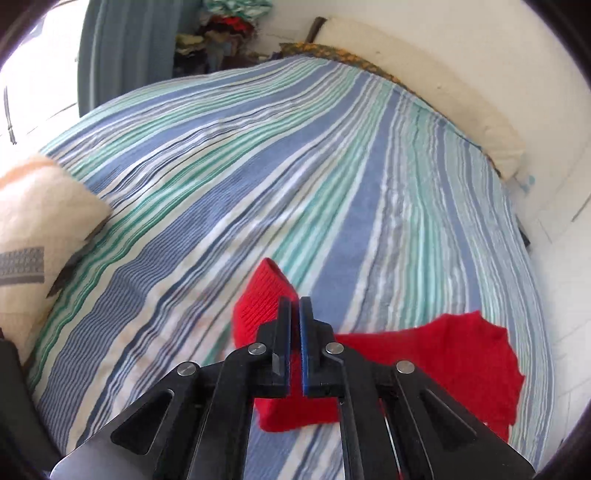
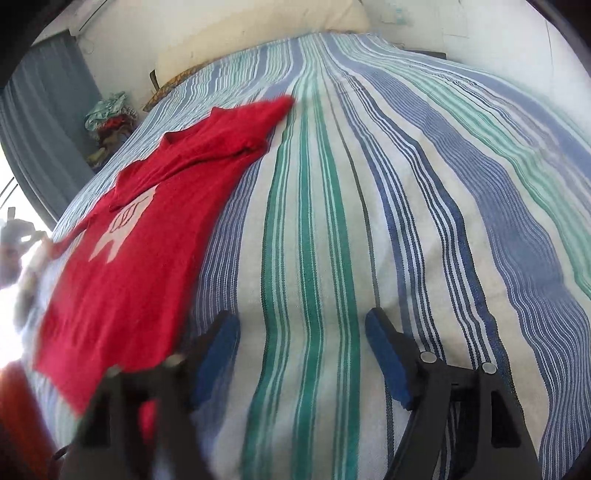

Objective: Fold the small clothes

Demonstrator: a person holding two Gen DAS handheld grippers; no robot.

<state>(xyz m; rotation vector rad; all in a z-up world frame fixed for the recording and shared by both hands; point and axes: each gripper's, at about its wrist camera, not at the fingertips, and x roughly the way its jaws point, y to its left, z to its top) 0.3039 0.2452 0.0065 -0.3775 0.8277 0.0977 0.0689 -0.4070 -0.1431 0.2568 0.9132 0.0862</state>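
Observation:
A red knitted sweater (image 2: 147, 240) with a pale emblem on its chest lies flat on the striped bedsheet (image 2: 406, 184), left of my right gripper. One sleeve is folded across the chest. My right gripper (image 2: 299, 317) hovers open over bare sheet by the sweater's hem, with nothing between its blue pads (image 2: 384, 354). In the left wrist view my left gripper (image 1: 295, 301) is shut on the ribbed cuff of the other red sleeve (image 1: 258, 306), which rises past the fingertips. The rest of the sweater (image 1: 443, 362) spreads to the right below it.
A cream pillow (image 1: 37, 229) lies at the bed's left edge. A long cream bolster (image 1: 424, 85) runs along the white wall. A pile of mixed clothes (image 1: 221, 33) sits past the far corner beside a blue curtain (image 1: 122, 55). Bare striped sheet (image 1: 258, 166) stretches ahead.

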